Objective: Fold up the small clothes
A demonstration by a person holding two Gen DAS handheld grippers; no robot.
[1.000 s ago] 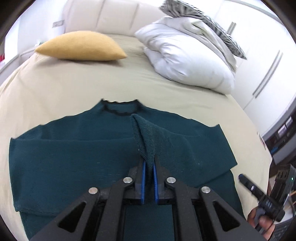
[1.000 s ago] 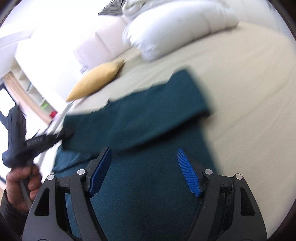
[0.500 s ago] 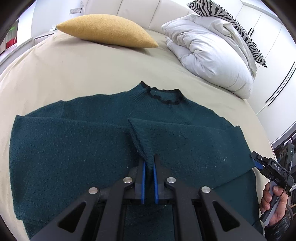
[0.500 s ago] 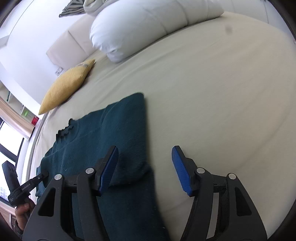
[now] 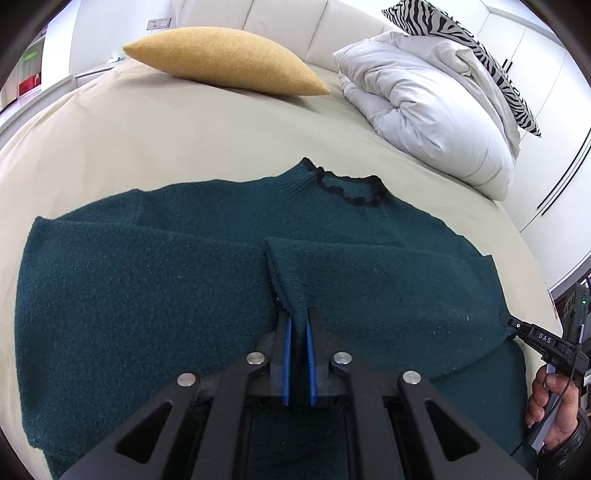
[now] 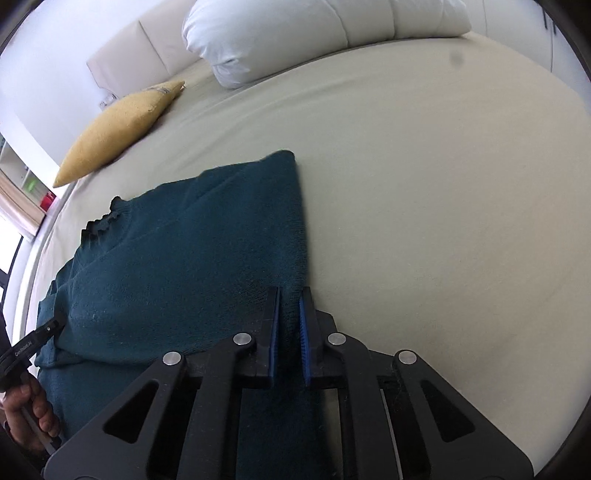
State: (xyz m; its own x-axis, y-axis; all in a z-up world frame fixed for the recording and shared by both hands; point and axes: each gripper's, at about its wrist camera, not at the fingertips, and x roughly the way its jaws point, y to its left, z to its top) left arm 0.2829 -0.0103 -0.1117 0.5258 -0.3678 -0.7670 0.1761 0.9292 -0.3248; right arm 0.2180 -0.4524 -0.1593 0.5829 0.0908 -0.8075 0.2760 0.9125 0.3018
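Sweater, teal knit, on bed: soft, limp, light. Left hand-held gripper pinches sleeve cuff; right hand-held gripper pinches right edge. Best held at edges.

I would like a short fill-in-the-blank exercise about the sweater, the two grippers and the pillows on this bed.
1. The sweater is dark ____ in colour.
2. The left gripper is ____ on a fold of the sweater.
3. The right gripper grips the sweater's ____ edge.
4. The pillow near the headboard is ____; the duvet is white.

Missing words: green; shut; right; yellow
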